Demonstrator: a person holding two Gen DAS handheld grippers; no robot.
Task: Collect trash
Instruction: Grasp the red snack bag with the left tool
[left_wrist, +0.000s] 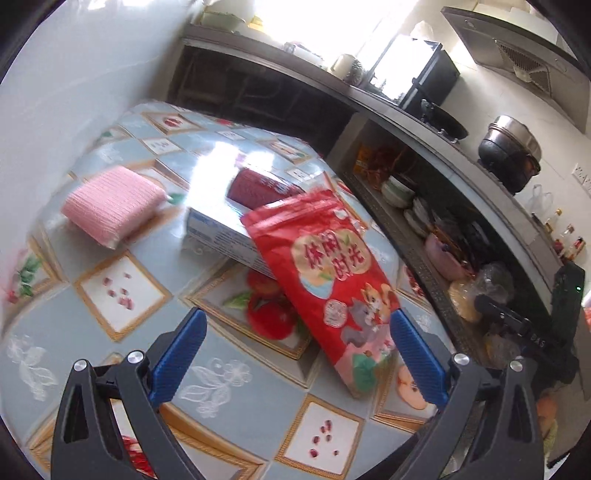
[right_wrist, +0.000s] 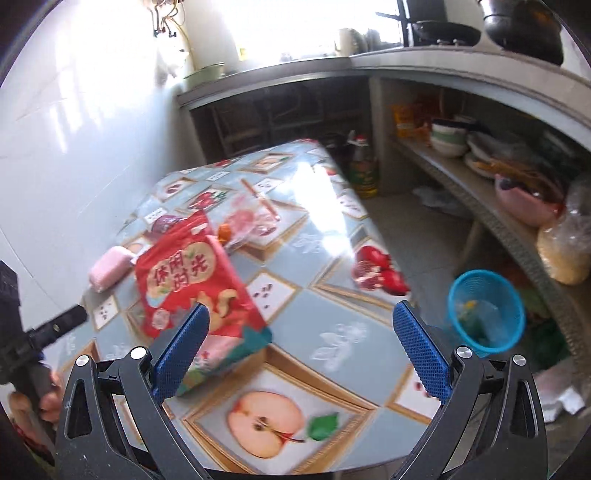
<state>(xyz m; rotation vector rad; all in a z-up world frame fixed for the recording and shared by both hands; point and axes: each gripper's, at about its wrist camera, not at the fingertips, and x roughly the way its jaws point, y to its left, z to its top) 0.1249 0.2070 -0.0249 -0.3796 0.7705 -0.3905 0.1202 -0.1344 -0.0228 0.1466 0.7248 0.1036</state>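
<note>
A red snack bag (left_wrist: 325, 277) leans tilted on a blue-and-white box (left_wrist: 221, 230) on the table (left_wrist: 92, 354). My left gripper (left_wrist: 297, 321) hangs open just before the bag's lower end, touching nothing. In the right wrist view the same red snack bag (right_wrist: 188, 280) stands behind the left finger (right_wrist: 181, 343) of my right gripper (right_wrist: 301, 314), which is open wide and holds nothing. A crumpled clear wrapper (right_wrist: 247, 221) lies beyond the bag. A blue mesh basket (right_wrist: 485, 310) stands on the floor to the table's right.
A pink sponge (left_wrist: 110, 205) lies by the white wall. Stone shelves (right_wrist: 480, 206) on the right hold bowls and bags. An oil bottle (right_wrist: 364, 170) stands on the floor past the table. A hand (right_wrist: 48, 398) holds the other gripper's black body at the left edge.
</note>
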